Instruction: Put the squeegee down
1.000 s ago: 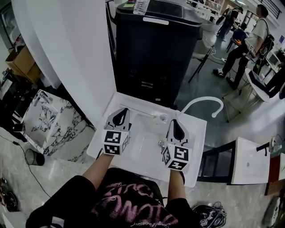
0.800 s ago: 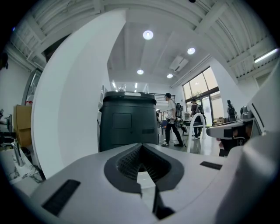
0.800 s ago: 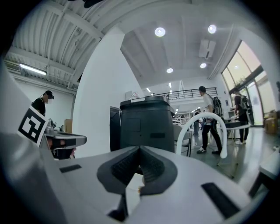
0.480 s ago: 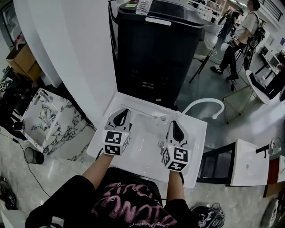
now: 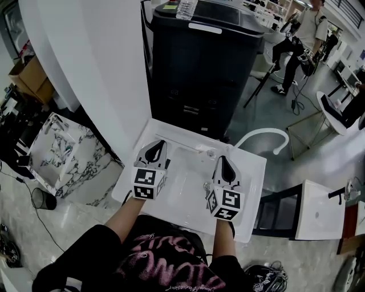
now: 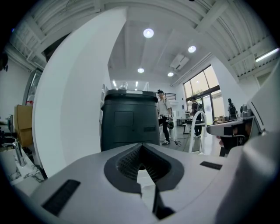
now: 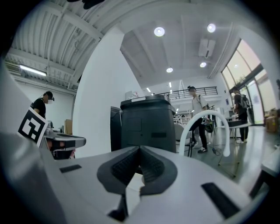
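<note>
White sink [image 5: 254,188], black bin [image 5: 199,68] behind, curved white faucet [image 5: 259,134]

bright, even indoor light from round ceiling lamps [image 6: 148,33] and far right windows [image 6: 200,85]; soft shadows. heavy fisheye bending, black corners. left claw [image 6: 141,146] and right claw [image 7: 140,148] blur up close.

Left tool [image 6: 141,148] jaws together, empty; dark bin [image 6: 130,120] ahead.

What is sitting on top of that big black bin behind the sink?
A clear bottle and a flat greenish item rest on the black bin, on its closed lid; the bin's inside is covered.
</note>
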Demonstrator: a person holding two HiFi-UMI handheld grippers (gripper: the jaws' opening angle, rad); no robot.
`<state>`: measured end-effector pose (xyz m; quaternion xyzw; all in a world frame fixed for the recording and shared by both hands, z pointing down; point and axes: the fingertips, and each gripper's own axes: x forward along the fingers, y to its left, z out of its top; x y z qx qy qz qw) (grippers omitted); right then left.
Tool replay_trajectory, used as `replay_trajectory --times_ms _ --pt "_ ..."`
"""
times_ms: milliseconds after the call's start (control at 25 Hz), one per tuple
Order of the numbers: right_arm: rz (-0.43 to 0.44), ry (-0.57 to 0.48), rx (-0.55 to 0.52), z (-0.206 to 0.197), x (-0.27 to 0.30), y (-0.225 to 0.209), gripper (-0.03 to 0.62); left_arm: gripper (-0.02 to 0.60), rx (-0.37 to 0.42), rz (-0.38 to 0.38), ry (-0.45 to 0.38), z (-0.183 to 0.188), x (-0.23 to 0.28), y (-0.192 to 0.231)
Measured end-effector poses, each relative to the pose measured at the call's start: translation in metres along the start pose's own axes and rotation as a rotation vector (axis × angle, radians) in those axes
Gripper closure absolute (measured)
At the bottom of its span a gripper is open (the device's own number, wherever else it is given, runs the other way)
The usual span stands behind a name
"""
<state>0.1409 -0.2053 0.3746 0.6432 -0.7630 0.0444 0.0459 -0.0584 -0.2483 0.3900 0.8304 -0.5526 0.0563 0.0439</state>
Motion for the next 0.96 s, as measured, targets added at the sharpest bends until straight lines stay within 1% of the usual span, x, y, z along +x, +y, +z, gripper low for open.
replay_trajectory --times_ms 400,640,960 --pt "-0.005 0.0 0.008 -0.0007 0.0053 0.0011 0.574 0.572 0.002 0.0 0.0 -0.0028 0.0035 0.0064" --pt "-0.005 0.004 0.006 -0.0031 0.0081 0.001 0.574 0.572 0.009 -0.006 -0.025 0.005 0.0043 0.0052" --pt "-0.009 0.003 0.002 -0.0029 0.009 0.0005 0.574 0.572 0.013 -0.01 -0.017 0.0013 0.0058 0.0067"
